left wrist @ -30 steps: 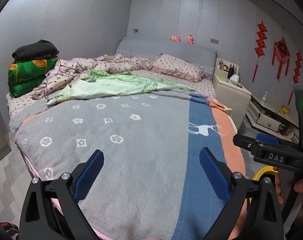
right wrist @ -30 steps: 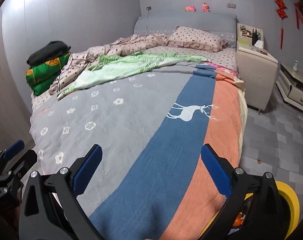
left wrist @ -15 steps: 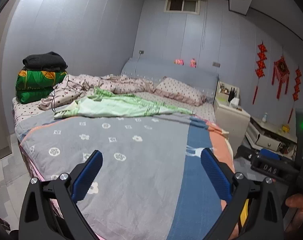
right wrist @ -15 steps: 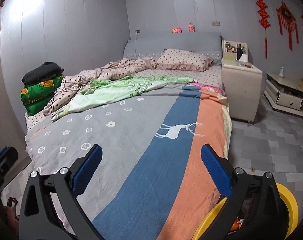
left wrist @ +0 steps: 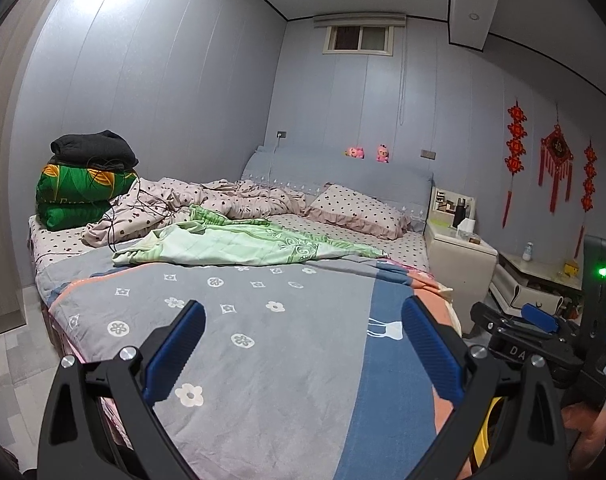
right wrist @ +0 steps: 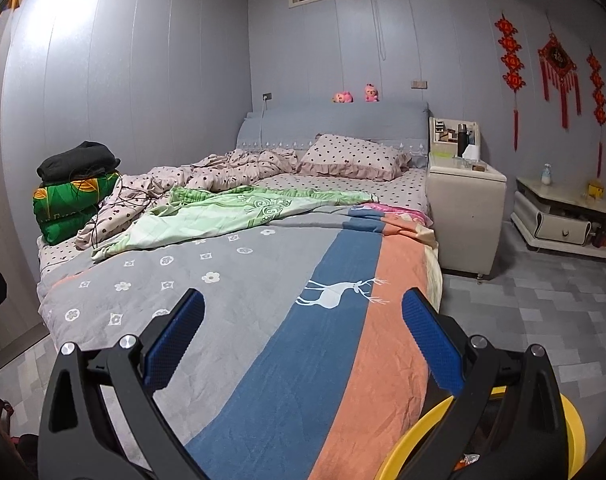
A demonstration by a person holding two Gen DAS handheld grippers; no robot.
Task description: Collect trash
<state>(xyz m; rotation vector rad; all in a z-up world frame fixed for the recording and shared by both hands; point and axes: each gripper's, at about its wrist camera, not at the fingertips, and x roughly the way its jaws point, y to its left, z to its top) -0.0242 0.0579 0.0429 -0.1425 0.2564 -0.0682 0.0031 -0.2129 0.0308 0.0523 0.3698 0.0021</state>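
Note:
My left gripper (left wrist: 303,344) is open and empty, held above the foot of the bed (left wrist: 263,320). My right gripper (right wrist: 303,340) is open and empty, also over the foot of the bed (right wrist: 263,300). A yellow-rimmed bin (right wrist: 571,432) stands on the floor under the right gripper, at the bed's right corner; some orange scraps show inside it. Its yellow rim also shows in the left wrist view (left wrist: 485,428). The right gripper's body appears at the right edge of the left wrist view (left wrist: 543,340). No loose trash shows on the bed.
Crumpled dotted quilt (right wrist: 223,168), green sheet (right wrist: 231,208) and a green bundle with black clothes (right wrist: 75,196) lie on the bed. A white nightstand (right wrist: 463,208) and a low cabinet (right wrist: 567,220) stand right of it, with grey tiled floor (right wrist: 543,312) between.
Both grippers have tilted up and drawn back from the bed, so more wall, ceiling and window show. Both stay open and empty.

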